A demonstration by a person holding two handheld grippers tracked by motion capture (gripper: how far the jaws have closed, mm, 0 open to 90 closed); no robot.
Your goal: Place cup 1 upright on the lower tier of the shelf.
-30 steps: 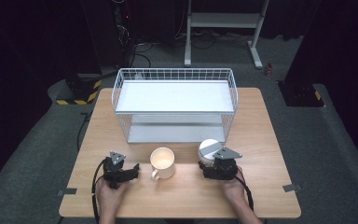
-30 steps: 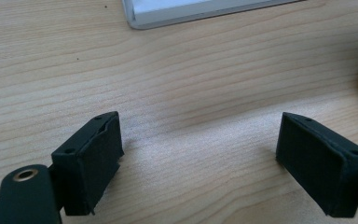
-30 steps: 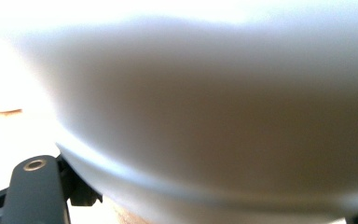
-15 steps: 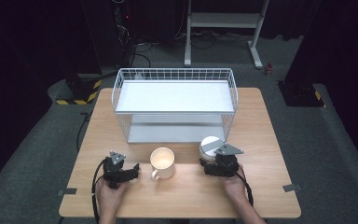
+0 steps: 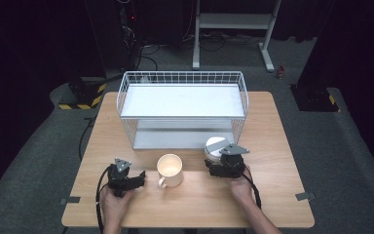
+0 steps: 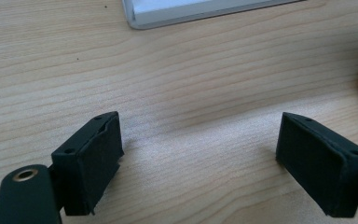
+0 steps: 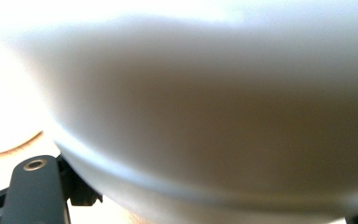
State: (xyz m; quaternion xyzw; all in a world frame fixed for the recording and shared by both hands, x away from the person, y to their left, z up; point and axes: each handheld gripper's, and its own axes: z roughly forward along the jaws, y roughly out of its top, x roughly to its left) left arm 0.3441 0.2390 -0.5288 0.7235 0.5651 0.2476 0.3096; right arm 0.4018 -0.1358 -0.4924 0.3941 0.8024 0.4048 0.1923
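White cup unmoved since before; right tool seemingly clamps it; left tool spread.

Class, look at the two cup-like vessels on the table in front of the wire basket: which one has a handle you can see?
The cream mug, standing mouth-up between the two grippers; its handle points toward the person. The white cup at the right gripper shows none.

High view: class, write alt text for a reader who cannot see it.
A person's right gripper reaches a white round cup on a light wooden table. A cream ceramic mug stands beside the open left gripper, before a white wire basket.
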